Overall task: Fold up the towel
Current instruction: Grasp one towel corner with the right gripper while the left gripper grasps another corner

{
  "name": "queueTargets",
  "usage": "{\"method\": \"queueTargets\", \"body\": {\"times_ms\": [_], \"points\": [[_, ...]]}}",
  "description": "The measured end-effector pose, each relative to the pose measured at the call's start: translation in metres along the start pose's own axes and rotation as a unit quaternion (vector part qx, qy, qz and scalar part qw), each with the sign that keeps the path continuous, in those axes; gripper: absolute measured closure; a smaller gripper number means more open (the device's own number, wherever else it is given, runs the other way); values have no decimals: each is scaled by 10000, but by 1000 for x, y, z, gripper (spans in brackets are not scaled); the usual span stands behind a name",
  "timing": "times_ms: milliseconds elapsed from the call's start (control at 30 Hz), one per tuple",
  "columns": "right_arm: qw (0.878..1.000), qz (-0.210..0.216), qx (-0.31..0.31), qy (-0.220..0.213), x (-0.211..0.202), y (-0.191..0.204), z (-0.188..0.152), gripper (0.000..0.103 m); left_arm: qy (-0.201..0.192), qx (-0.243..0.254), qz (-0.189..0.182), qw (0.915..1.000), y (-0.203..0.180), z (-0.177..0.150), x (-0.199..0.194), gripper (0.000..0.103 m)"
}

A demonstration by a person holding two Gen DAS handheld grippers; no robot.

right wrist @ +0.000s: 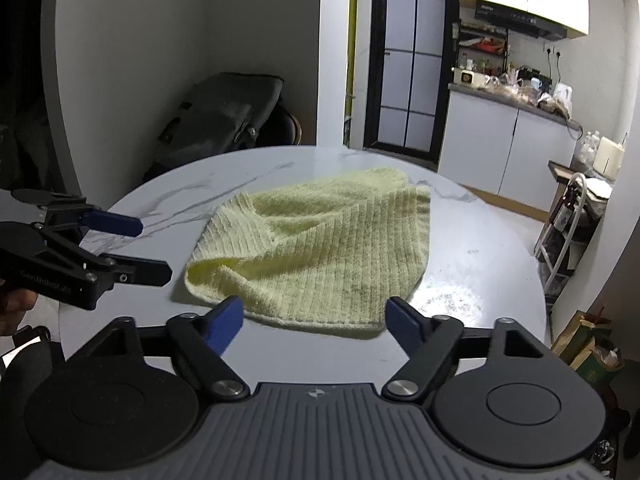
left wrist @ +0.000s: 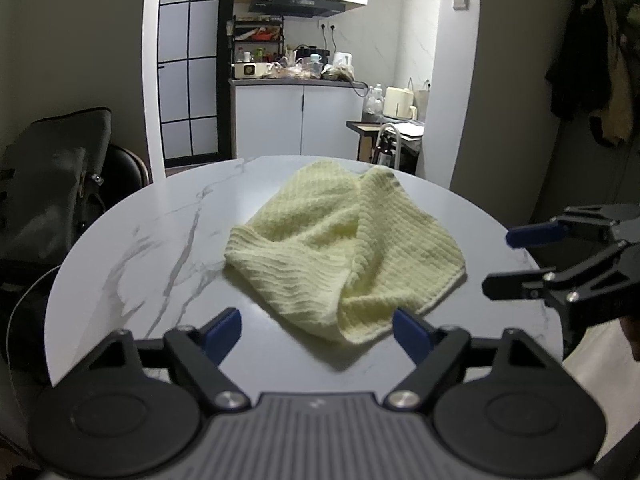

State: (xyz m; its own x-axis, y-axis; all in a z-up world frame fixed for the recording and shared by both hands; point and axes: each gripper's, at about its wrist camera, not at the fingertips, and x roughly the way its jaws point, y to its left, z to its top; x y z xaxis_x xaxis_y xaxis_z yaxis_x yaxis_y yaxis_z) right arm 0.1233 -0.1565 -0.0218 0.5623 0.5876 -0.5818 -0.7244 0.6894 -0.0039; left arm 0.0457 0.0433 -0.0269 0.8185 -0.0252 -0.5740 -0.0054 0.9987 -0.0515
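Counter (left wrist: 152, 240): round, white marble with grey veins; we see its curved rim on the far, left and right sides in both views.
Towel (left wrist: 340, 248): pale yellow, waffle weave, lying rumpled near the middle of the counter, a little toward our side; one part is flopped over the rest, leaving a ridge down the middle.
Towel axis: in the left view we read the long axis running from near-right to far-left, with a corner pointing at us between the left claw's fingers; in the right view (right wrist: 312, 248) a hemmed edge lies nearly square to the right claw.
Open room: bare counter to the left of the towel and on the far-right side; a narrow bare strip between the towel and the near rim.
Left claw (left wrist: 318, 330): spread wide, holding nothing, low over the near rim, the towel's near corner just beyond its blue pads (left wrist: 224, 330).
Right claw (right wrist: 314, 320): spread wide, holding nothing, just short of the towel's near edge.
Cross view: we see each claw from the other's camera, at the counter's side, fingers apart and clear of the towel.
Surroundings: dark bag (left wrist: 52, 184) on a chair past the left rim; kitchen cabinet (left wrist: 296, 120) behind.
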Motion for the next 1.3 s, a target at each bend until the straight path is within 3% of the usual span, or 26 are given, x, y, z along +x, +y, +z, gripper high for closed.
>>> {"method": "queueTargets", "body": {"times_ms": [100,200,367,600,767,1033,1300], "points": [[10000,-13,-42,-12,3,0,0,33,58,58,-5,10000,1,1,7,29],[9999,-77,-67,-15,8,-1,1,33,82,102,-56,9999,2,3,14,30],[9999,-36,-93,21,17,-2,3,33,138,212,-50,9997,1,6,24,46],[9998,-80,-156,53,30,-6,6,33,146,317,-110,9993,-1,12,35,53],[9995,-126,-249,118,41,-7,9,33,150,418,-138,9989,-5,16,42,65],[9985,-58,-482,256,49,-13,22,33,290,412,-238,9984,-5,21,50,66],[9989,96,-198,419,61,-18,13,33,325,494,-201,9981,-7,20,53,66]]}}
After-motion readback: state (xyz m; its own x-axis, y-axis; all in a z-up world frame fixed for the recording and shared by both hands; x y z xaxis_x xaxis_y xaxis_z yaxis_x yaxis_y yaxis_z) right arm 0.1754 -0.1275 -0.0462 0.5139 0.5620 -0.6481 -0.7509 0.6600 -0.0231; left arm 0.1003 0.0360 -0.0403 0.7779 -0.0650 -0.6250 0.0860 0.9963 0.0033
